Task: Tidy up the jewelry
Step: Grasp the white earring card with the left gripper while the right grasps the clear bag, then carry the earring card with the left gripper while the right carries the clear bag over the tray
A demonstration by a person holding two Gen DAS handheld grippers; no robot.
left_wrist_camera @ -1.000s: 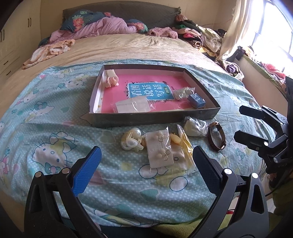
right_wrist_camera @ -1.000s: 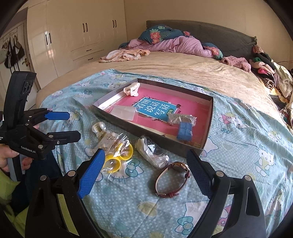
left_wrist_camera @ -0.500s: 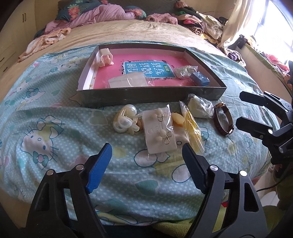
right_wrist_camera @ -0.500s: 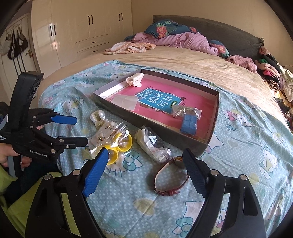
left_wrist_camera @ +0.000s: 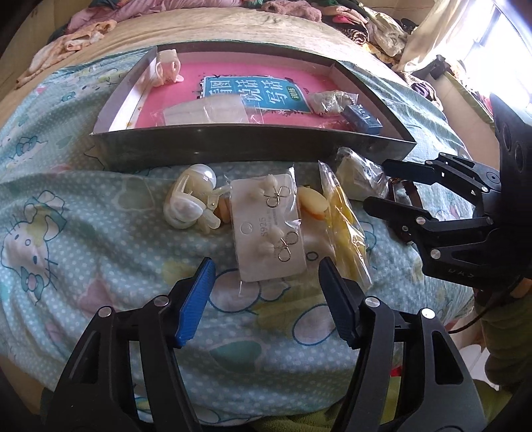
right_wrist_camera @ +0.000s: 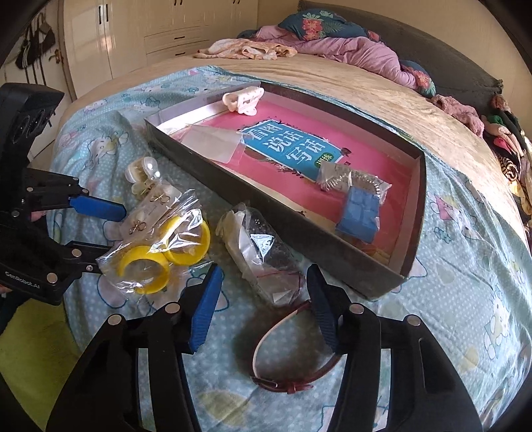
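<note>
Tools (left_wrist_camera: 266,292) above cartoon-print bedspread (left_wrist_camera: 83,212)

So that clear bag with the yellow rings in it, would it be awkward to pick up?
Probably a bit. The clear bag looks thin and crinkled, so it would likely flop and slip in a hand-held gripper. The yellow rings inside look rigid and lie loose, so they may slide around. It seems light.

A lived-in home bedroom

A wide bed (right_wrist_camera: 382,96) fills the room, spread with a cartoon-cat print sheet (right_wrist_camera: 465,232), a rumpled purple duvet (right_wrist_camera: 349,50) and a floral pillow (right_wrist_camera: 319,21) against a dark headboard (right_wrist_camera: 465,69). Cream built-in wardrobes (right_wrist_camera: 133,30) line one wall; loose clothes (left_wrist_camera: 382,23) heap beside a bright curtained window (left_wrist_camera: 508,53).
</note>
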